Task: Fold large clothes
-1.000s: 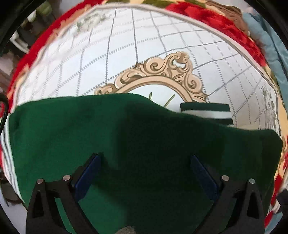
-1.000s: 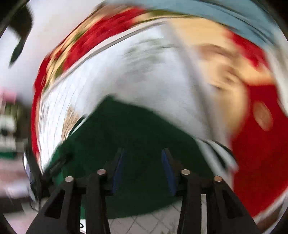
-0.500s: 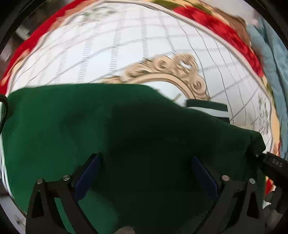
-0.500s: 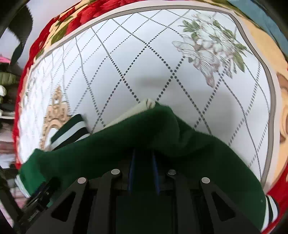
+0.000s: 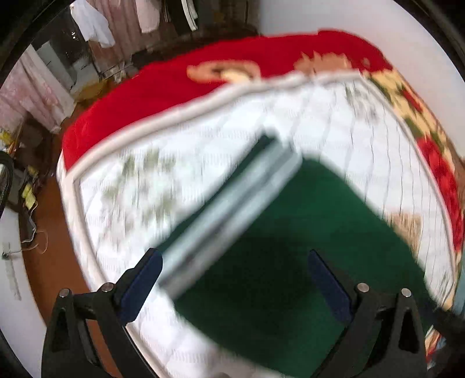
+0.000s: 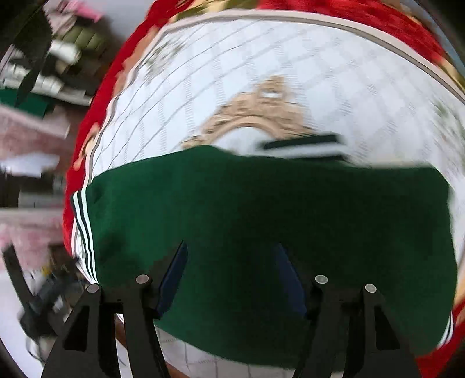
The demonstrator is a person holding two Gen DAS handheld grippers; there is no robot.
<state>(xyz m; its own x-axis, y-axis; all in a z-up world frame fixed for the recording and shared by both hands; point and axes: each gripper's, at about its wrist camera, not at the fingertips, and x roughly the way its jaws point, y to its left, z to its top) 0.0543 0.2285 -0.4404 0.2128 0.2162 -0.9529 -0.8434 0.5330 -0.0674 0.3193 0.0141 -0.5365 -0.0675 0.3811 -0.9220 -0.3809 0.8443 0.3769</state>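
1. Between the blue-padded black fingers of the right tool (image 6: pixel 231 273), whose jaws have just been opening, there is only a gap; the pads stand apart above the dark green fleece garment (image 6: pixel 261 221) and grip nothing.
2. Under that tool the garment lies spread flat across the bed, its near edge close to the bed's near side. Narrow white stripes (image 6: pixel 84 229) run down its left edge, and a green-and-white striped cuff (image 6: pixel 302 146) shows at its far edge.
3. Beyond the cuff, a tan scrollwork ornament (image 6: pixel 255 110) is printed on the white diamond-quilted bedspread (image 6: pixel 290 58), which has a red floral border (image 6: pixel 377 14).
4. In the left wrist view, the left tool (image 5: pixel 234 279) is released as well, its pads wide apart and empty, hanging over the garment's striped edge (image 5: pixel 232 209); heavy blur smears that edge into pale grey bands.
5. The green cloth fills the space from between those fingers out to the right, with white bedspread to the left and beyond.
6. Past the bed's red border lie a brown floor (image 5: pixel 55 261) and hanging clothes (image 5: pixel 96 26) in the background.
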